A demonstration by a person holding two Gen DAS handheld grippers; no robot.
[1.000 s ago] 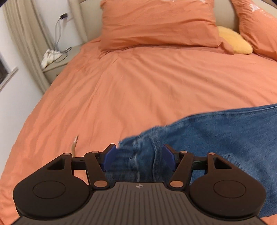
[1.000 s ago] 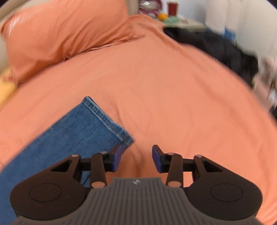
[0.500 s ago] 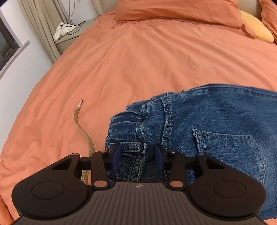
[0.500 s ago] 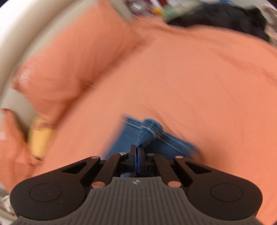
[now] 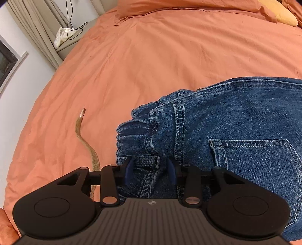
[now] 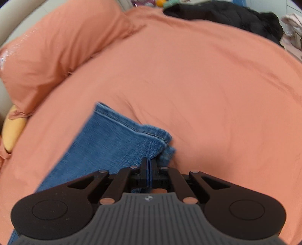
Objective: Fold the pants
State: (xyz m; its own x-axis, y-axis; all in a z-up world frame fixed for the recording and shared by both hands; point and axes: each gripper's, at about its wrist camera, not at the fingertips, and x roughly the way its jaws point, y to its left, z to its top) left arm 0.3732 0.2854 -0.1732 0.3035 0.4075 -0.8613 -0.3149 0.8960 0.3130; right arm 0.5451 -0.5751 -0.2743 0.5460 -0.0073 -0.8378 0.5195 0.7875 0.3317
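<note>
Blue jeans (image 5: 226,116) lie on the orange bed cover (image 5: 160,56), back pocket up and waistband bunched toward the left. My left gripper (image 5: 150,167) points down onto the waistband (image 5: 143,162). Its jaws are closing, with the belt-loop part of the waistband between the blue pads. Denim spreads past both pads, and I see no firm pinch. In the right wrist view the far end of a pant leg (image 6: 113,143) lies across the bed. My right gripper (image 6: 149,165) is shut on the corner of its hem (image 6: 154,139), which is lifted and creased at the fingertips.
A tan flat cord (image 5: 88,143) trails on the cover left of the waistband. A bedside table (image 5: 71,37) with white cloth and cables stands beyond the bed's left edge. Orange pillows (image 6: 56,41), a yellow cushion (image 5: 285,17) and a dark clothes heap (image 6: 226,15) lie farther back.
The left gripper sank and tipped down onto the waistband, and its jaws narrowed around it. The right gripper went from open beside the hem to shut on it, and the hem corner lifted.
</note>
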